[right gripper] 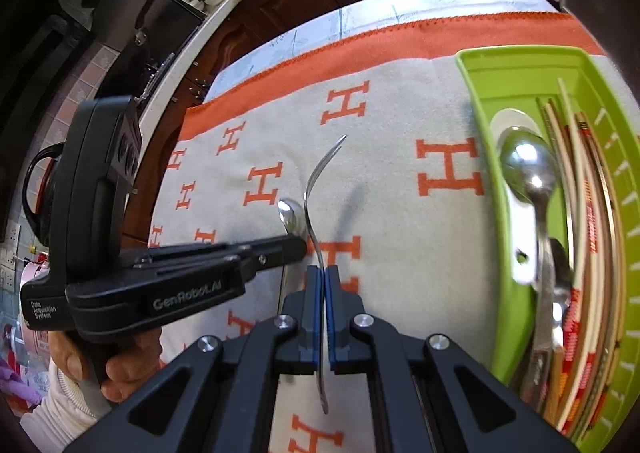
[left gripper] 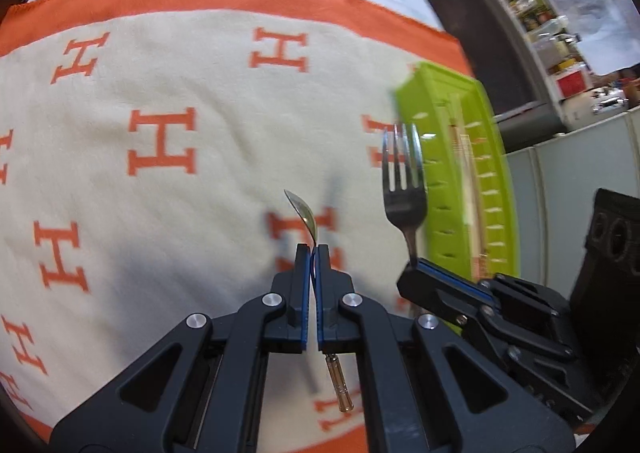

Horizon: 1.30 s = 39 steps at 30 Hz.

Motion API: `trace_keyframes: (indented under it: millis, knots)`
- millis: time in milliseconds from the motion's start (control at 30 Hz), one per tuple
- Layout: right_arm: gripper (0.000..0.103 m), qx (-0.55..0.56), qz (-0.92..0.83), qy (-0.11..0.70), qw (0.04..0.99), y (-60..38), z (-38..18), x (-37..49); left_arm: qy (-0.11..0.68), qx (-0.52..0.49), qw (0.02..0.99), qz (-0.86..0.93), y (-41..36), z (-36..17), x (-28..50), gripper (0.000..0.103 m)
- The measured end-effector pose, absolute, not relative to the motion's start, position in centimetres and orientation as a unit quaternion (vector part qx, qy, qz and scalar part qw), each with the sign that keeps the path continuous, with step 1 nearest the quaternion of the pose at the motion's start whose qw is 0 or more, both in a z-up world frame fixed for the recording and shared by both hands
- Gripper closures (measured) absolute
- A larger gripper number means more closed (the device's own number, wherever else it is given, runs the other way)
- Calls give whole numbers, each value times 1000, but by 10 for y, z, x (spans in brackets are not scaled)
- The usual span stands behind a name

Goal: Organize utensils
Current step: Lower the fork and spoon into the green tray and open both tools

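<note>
My left gripper (left gripper: 312, 249) is shut on a small metal spoon (left gripper: 303, 213), held edge-on above the cloth; its clear handle tip hangs below the fingers. It also shows in the right wrist view (right gripper: 296, 249) with the spoon's bowl (right gripper: 291, 217). My right gripper (right gripper: 322, 271) is shut on a metal fork (right gripper: 320, 181), seen side-on. In the left wrist view the right gripper (left gripper: 412, 267) holds the fork (left gripper: 402, 181) upright beside the green utensil tray (left gripper: 492, 181). The tray (right gripper: 476, 93) holds a big spoon (right gripper: 528, 173) and chopsticks (right gripper: 580, 221).
A cream cloth with orange H marks (left gripper: 160, 141) covers the table; its orange border runs along the far edge (right gripper: 400, 41). A kitchen counter and dark cabinets lie beyond. A black box (left gripper: 612, 237) stands at the right past the tray.
</note>
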State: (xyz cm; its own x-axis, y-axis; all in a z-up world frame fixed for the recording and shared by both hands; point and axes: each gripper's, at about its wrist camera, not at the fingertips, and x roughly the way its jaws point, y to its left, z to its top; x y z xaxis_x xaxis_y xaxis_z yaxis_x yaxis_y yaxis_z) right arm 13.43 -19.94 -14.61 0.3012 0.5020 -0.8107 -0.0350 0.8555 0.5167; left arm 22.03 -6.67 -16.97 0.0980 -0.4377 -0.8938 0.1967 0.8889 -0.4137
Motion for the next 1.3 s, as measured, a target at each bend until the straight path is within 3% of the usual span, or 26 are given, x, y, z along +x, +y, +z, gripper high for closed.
trace_keyframes:
  millis: [400,667,1000,1200,1267,1300]
  knots:
    - [101,213,111,521,819,-271,-110,89,581,-75,771,-251,-156,-96,189,103]
    - [101,188,69,525,827,-302,-121,76,589,-60,773,-230,-211,-122,213,103]
    - [97,197,70,541,815,-313,-140,80,622,-46,752,-214,-225,-162,218,100]
    - [96,204,74,537,816,-315,-136,77,606,-29,764,-221,-218,-144,199,91]
    - [96,201,75,536,816,-313,-134,76,598,-25,771,-216,-212,-136,192,70]
    - [96,200,76,536,816,-312,-133,75,594,-25,776,-213,-208,-132,188,65]
